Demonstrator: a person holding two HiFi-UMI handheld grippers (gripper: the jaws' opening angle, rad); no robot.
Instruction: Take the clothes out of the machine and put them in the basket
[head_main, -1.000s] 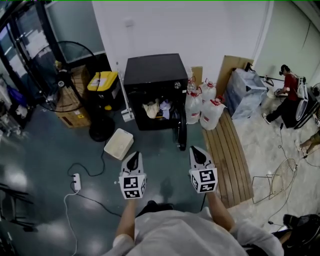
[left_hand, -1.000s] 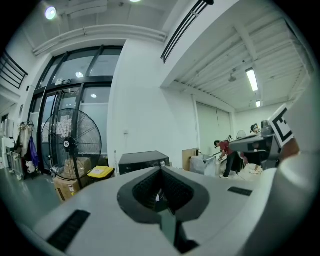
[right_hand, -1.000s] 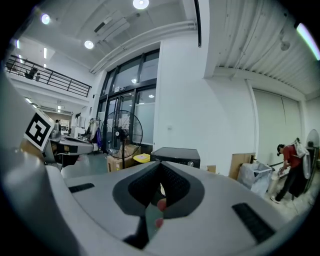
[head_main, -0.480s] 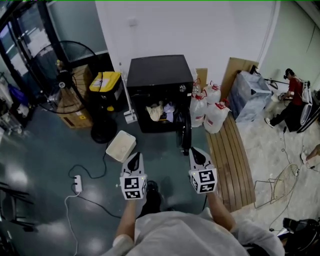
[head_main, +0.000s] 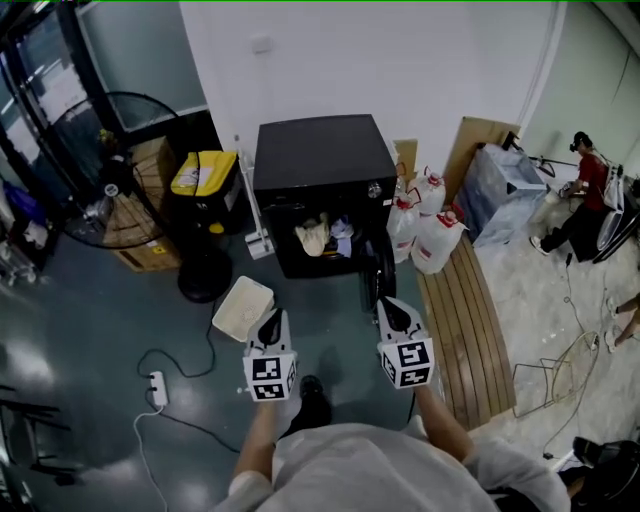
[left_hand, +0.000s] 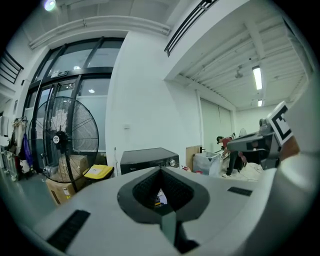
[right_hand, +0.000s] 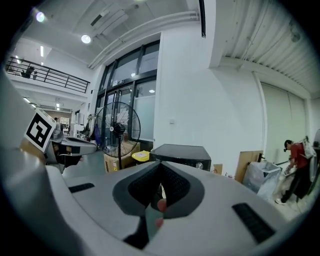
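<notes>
A black machine (head_main: 320, 170) stands against the white wall, its door (head_main: 378, 276) swung open to the right. Clothes (head_main: 325, 237), cream and pale blue, lie in its opening. A cream basket (head_main: 243, 308) sits on the floor in front of the machine, to its left. My left gripper (head_main: 270, 320) is shut and empty, hanging just right of the basket and well short of the machine. My right gripper (head_main: 392, 306) is shut and empty too, a little short of the open door. Both gripper views look over closed jaws at the machine (left_hand: 149, 156) (right_hand: 182, 152).
A big floor fan (head_main: 110, 165), a yellow-lidded bin (head_main: 205, 172) and a cardboard box (head_main: 140, 215) stand left of the machine. Water jugs (head_main: 430, 225) and a wooden slatted bench (head_main: 460, 300) are at its right. A power strip (head_main: 155, 362) with cable lies at left. A person (head_main: 585, 190) works far right.
Both grippers have been carried forward toward the machine, which now looks nearer and lower in the head view. Both stayed shut and empty.
</notes>
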